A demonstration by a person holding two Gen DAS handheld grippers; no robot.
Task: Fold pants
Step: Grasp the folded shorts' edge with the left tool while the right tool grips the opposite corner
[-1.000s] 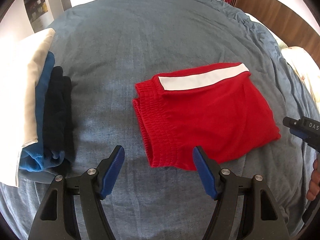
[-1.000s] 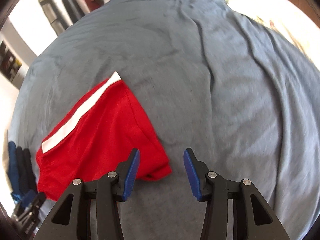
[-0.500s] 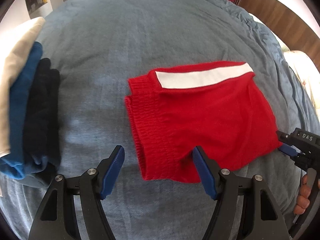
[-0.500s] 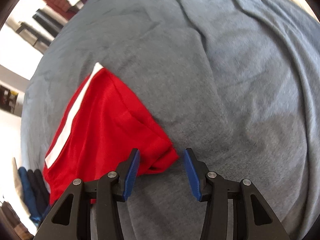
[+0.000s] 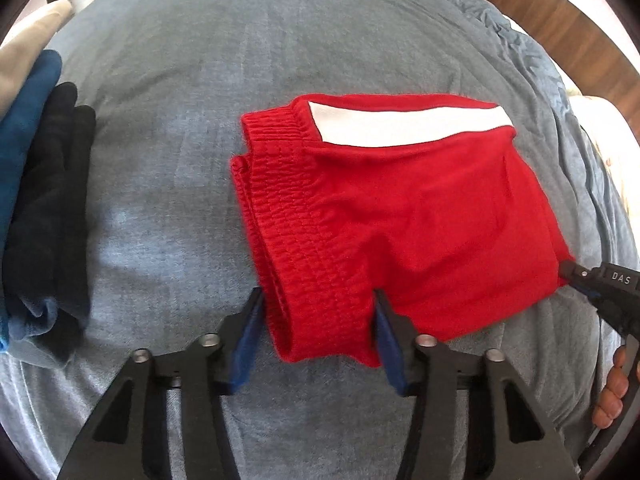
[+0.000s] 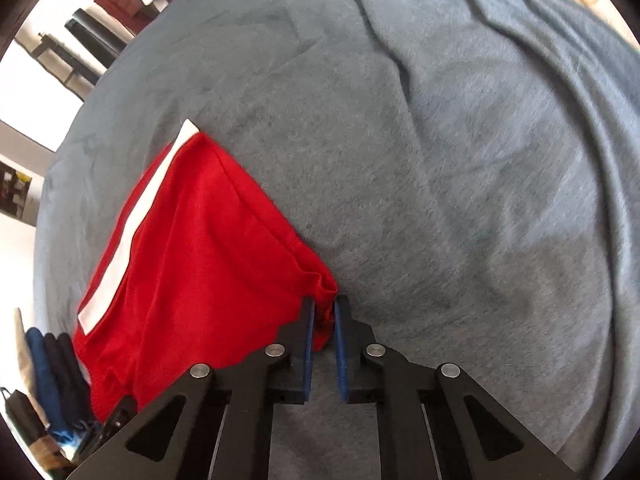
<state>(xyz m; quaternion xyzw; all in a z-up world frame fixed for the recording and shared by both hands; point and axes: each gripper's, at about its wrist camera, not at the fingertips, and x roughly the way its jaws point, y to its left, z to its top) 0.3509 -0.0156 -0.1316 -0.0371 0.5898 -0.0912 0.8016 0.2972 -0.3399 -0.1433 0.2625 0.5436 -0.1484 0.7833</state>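
Red shorts (image 5: 392,216) with a white side stripe lie folded on the grey-blue bed cover, also seen in the right wrist view (image 6: 192,256). My left gripper (image 5: 316,312) is open, its jaws on either side of the elastic waistband corner nearest me. My right gripper (image 6: 322,314) is shut on the hem corner of the shorts; it also shows at the right edge of the left wrist view (image 5: 572,276), pinching that corner.
A stack of folded clothes (image 5: 36,200), blue, black and cream, lies at the left of the bed, and shows in the right wrist view (image 6: 56,384). A wooden headboard (image 5: 560,24) stands at the far right. The bed cover (image 6: 460,160) is wrinkled to the right.
Both grippers moved in on the shorts. The right gripper closed on the hem corner. The left gripper advanced so its open jaws straddle the waistband corner.
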